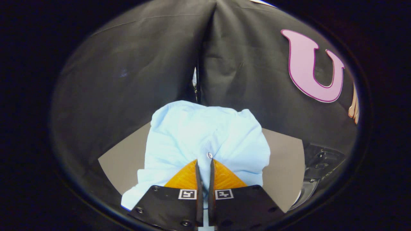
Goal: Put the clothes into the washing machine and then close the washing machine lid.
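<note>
A light blue shirt (205, 134) with a small white button (210, 155) lies bunched in a heap on a grey tabletop (123, 160), right in front of the gripper (203, 162). Its two orange-faced fingers (184, 178) point down and forward into the near edge of the cloth, drawn almost together with only a thin slit left between them. A strip of blue fabric shows in that slit, so the fingers look pinched on a fold of the shirt just below the button. The cloth spreads out past both fingers to either side and mounds up beyond the tips.

Off to the right of the shirt, past the table's edge, sits a dark machine part with a pale curved rim (316, 175); what it is cannot be told for sure. Farther right, a person's fingertips (354, 109) show against the black cloth wall (128, 73) behind the table.
</note>
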